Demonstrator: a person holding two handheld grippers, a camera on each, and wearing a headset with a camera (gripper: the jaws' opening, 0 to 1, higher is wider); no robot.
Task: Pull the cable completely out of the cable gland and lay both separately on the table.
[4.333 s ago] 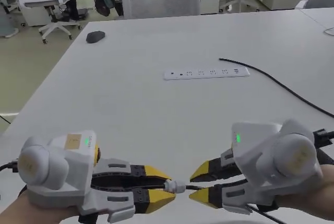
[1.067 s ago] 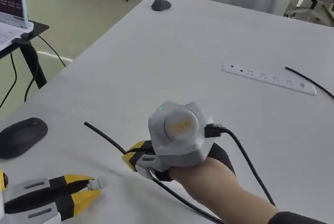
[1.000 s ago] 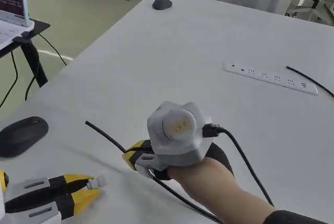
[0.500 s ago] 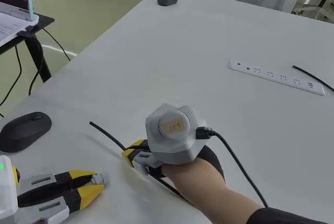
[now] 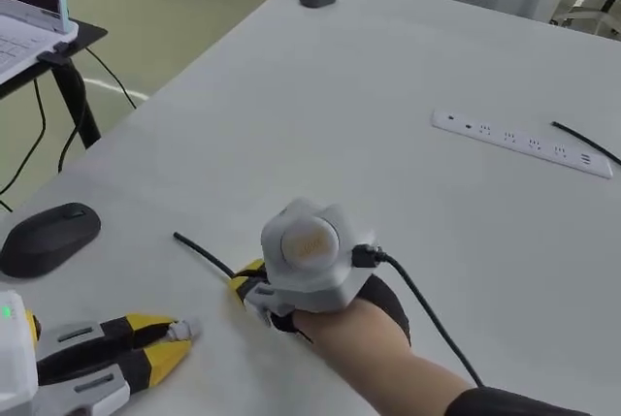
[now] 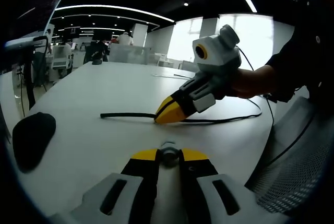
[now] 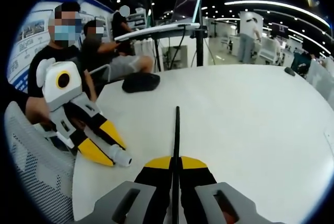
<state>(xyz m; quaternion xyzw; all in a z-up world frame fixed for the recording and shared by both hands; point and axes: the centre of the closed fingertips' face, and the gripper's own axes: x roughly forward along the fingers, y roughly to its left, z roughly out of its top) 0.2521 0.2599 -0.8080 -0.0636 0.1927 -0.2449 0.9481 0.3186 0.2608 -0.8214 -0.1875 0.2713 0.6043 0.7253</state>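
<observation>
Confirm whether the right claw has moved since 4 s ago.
Yes. The right claw, shut on the cable, has gone left: it was in front of the power strip, now well left of it, by the black mouse.

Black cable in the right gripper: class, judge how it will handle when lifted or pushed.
Likely stiffish over short spans: the black cable juts straight from the right gripper. Probably light and limp overall: its trailing length lies in a loose curve on the table.

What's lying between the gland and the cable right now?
Just bare table separates the gland from the cable, as the head view and the left gripper view both show.
</observation>
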